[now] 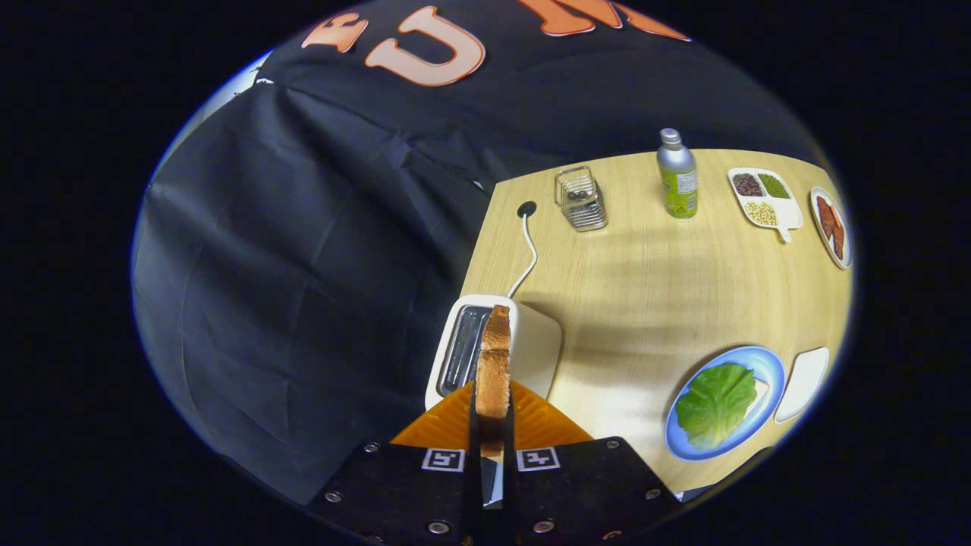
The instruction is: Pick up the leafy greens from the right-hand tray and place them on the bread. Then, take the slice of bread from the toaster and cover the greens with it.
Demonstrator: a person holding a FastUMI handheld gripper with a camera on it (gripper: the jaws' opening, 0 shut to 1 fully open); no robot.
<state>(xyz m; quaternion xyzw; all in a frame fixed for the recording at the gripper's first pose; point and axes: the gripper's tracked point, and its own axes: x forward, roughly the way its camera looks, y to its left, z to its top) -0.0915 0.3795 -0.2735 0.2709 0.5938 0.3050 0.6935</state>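
My gripper [491, 413] is shut on a slice of toasted bread [494, 364], held edge-on between the two fingers. The slice hangs above the white toaster [535, 345], whose open slot lies just left of it. To the right, on the wooden table, a blue plate [766, 364] carries a slice of bread covered by a green lettuce leaf [717, 402]. Only a pale corner of that lower bread shows beside the leaf. A white tray [804, 383] lies just right of the plate.
The toaster's white cord [529, 258] runs back to a hole in the table. Farther off stand a wire holder [581, 199], a metal bottle [677, 176], a divided dish of beans [765, 199] and a plate of reddish slices [831, 226]. Black cloth hangs left of the table.
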